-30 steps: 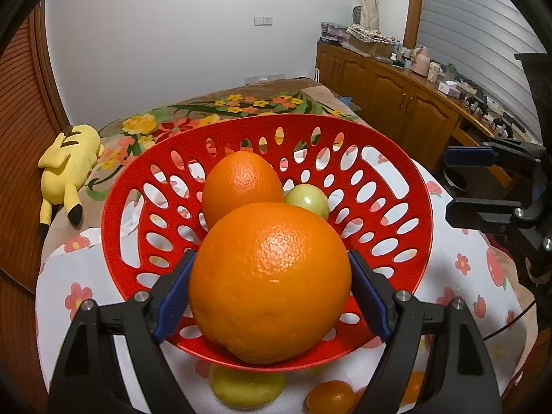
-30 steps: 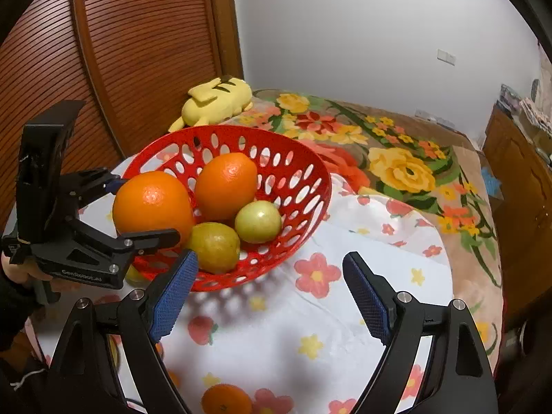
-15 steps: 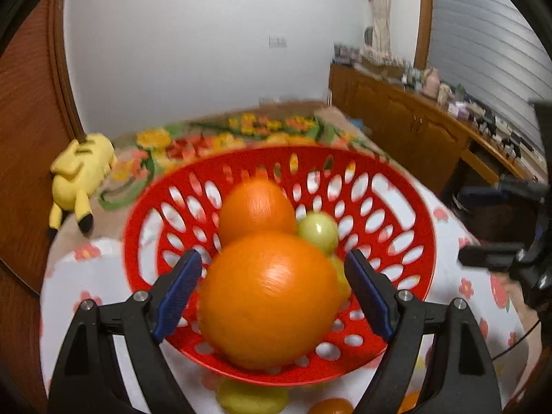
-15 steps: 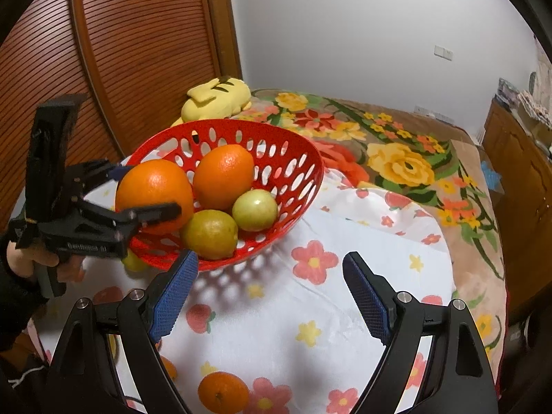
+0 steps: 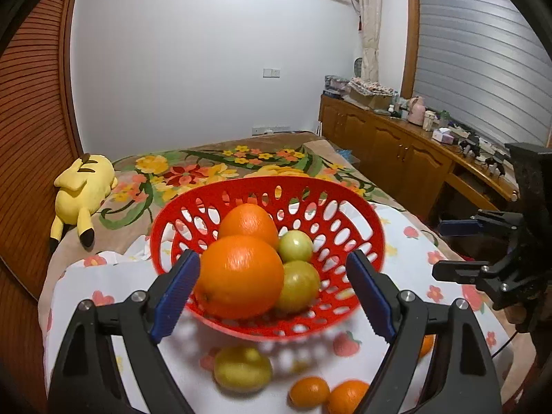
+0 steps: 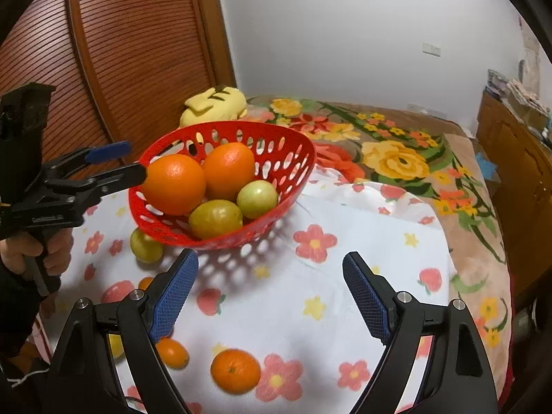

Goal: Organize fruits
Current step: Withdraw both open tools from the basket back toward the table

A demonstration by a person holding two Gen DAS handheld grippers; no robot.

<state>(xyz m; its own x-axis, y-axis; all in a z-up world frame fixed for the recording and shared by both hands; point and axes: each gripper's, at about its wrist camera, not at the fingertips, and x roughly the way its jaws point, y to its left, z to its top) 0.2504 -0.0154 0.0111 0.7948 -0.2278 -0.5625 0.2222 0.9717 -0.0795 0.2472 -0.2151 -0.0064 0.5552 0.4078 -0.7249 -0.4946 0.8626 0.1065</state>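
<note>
A red slotted basket [image 5: 269, 181] stands on the flowered tablecloth. In it lie a big orange [image 5: 241, 277], a second orange [image 5: 248, 220] and two green-yellow fruits [image 5: 295, 245]. My left gripper [image 5: 272, 258] is open just in front of the basket's near rim; the big orange rests in the basket beyond its pads, nearer the left pad. In the right wrist view the left gripper [image 6: 124, 162] reaches in from the left, its tip beside the big orange [image 6: 172, 184]. My right gripper [image 6: 270, 258] is open over bare cloth, with nothing between its fingers.
Loose on the cloth are a yellow-green fruit [image 6: 146, 245] by the basket's foot and small oranges [image 6: 235, 371] [image 6: 171, 352] near the front edge. Behind the table lie a bed with a flowered blanket and a yellow plush toy [image 5: 82, 186]. Wooden cabinets [image 5: 396, 151] line the right wall.
The left gripper let go of the big orange, which now lies in the basket, and drew back and upward. The right gripper slid over the table, bringing more front-edge fruit into view.
</note>
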